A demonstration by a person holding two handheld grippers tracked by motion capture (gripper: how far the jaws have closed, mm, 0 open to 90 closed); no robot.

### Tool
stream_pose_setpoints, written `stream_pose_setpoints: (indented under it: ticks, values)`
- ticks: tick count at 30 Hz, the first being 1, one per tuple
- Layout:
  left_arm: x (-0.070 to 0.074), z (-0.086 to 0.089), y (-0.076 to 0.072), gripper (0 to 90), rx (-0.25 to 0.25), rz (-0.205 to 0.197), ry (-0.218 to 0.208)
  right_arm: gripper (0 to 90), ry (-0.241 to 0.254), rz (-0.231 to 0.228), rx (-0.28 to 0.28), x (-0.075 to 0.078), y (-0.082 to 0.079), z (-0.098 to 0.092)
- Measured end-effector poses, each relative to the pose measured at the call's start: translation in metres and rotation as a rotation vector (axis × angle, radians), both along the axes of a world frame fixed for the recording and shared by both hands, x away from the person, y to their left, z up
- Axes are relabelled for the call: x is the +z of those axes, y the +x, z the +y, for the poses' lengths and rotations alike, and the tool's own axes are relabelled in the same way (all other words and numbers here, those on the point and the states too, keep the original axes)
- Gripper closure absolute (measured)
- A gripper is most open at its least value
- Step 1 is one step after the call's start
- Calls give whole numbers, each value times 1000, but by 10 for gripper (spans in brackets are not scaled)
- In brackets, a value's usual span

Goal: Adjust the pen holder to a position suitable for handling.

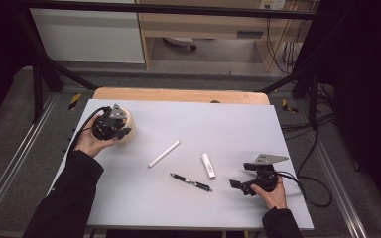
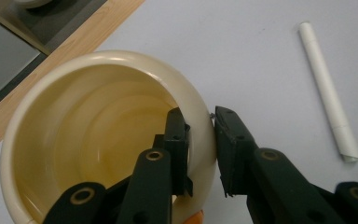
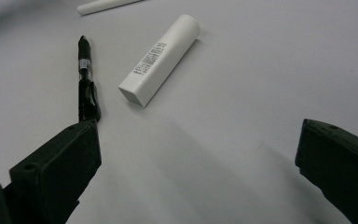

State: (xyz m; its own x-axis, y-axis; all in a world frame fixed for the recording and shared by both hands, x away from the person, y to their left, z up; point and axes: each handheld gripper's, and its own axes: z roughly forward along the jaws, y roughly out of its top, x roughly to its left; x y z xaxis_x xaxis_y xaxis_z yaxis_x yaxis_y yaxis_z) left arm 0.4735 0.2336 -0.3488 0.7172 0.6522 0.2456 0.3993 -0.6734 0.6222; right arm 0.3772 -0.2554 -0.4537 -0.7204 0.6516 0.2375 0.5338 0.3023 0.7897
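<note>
The left gripper (image 2: 200, 140) pinches the cream bowl's (image 2: 74, 116) rim, one jaw inside, one outside. The right gripper (image 3: 196, 163) gapes wide near the black pen (image 3: 86, 79).

Counting from my station: I've got one cream bowl (image 1: 128, 130) at the far left of the white table top (image 1: 238, 124). One long white stick (image 1: 163, 153) lying near the middle. One short white tube (image 1: 208, 165) with small print on it, just to its right. One black pen (image 1: 191, 182) in front of both. That makes four loose things for me. Two grippers: left gripper (image 1: 121, 130), right gripper (image 1: 239, 179). Two hands holding them.
</note>
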Motion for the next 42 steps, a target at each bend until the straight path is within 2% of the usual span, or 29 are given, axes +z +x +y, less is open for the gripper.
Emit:
stream_pose_setpoints:
  ticks: [6,13,22,26,34,42]
  values:
    - [6,-15,-9,755,-19,5,-22,8,0,0,0,0,0,0]
    - [7,-42,-17,756,-45,22,-54,8,2,-1,1,0,0,0]
    - [0,-75,-20,757,-72,56,-69,8,2,1,2,0,0,0]
    - [-5,-86,-19,757,-69,66,-60,8,2,0,2,0,0,0]
    - [-14,-99,-14,757,-56,97,-55,8,2,1,3,0,0,0]
    - [-17,-101,-11,757,-45,111,-55,8,2,1,3,0,0,0]
